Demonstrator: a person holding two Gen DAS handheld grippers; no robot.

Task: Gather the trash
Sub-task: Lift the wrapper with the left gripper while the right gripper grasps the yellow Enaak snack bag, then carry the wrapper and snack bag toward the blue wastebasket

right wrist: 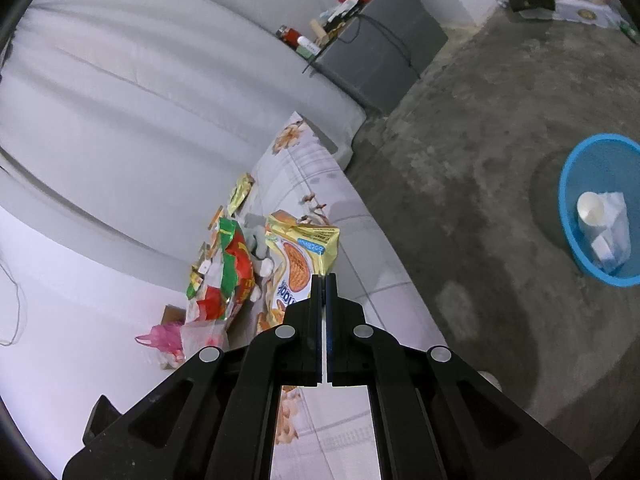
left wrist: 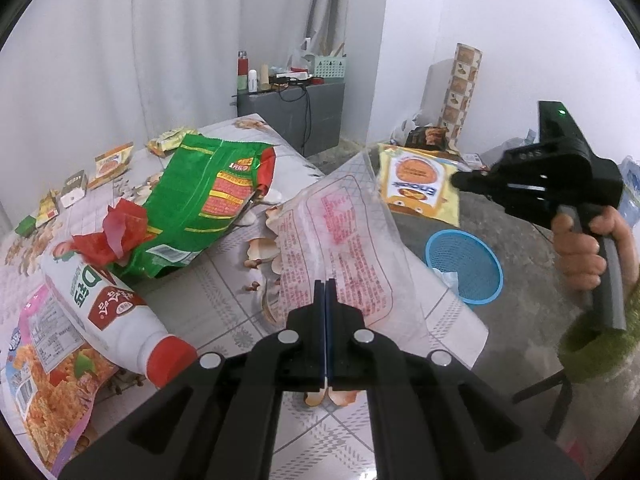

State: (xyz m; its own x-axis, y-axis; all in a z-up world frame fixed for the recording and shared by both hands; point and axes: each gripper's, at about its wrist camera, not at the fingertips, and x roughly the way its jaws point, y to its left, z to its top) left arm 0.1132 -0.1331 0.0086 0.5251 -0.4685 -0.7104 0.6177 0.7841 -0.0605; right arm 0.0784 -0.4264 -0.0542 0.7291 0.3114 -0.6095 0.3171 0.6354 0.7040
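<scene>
Two wrappers are off the table in our grip: the left gripper point(left wrist: 325, 282) has its jaws shut on a clear wrapper point(left wrist: 340, 236) printed in red, and the right gripper point(right wrist: 324, 278) has its jaws shut on a yellow biscuit bag point(right wrist: 296, 264). In the left view we see that bag point(left wrist: 420, 184) hanging from the right gripper's point(left wrist: 458, 180) tip, above the floor and beyond the table's edge, with a hand point(left wrist: 580, 252) around the gripper's handle. Below it, on the concrete floor point(right wrist: 460, 160), stands a blue basket point(left wrist: 466, 268); the right view shows white paper and a white cup point(right wrist: 592, 212) lying inside it point(right wrist: 572, 184). More trash lies on the table point(left wrist: 224, 292), which wears a tiled, flowered cloth: a big green bag point(left wrist: 200, 204) with red tissue point(left wrist: 114, 236) at its near end, a white bottle point(left wrist: 104, 316) with a red cap on its side, a snack bag point(left wrist: 52, 364) partly under that bottle, and small packets point(left wrist: 110, 164) toward the far corner. Beyond the table we see a white curtain point(left wrist: 140, 60) and a grey cabinet point(left wrist: 296, 116) with bottles and clutter on top. A patterned roll point(left wrist: 462, 92) leans against the wall.
</scene>
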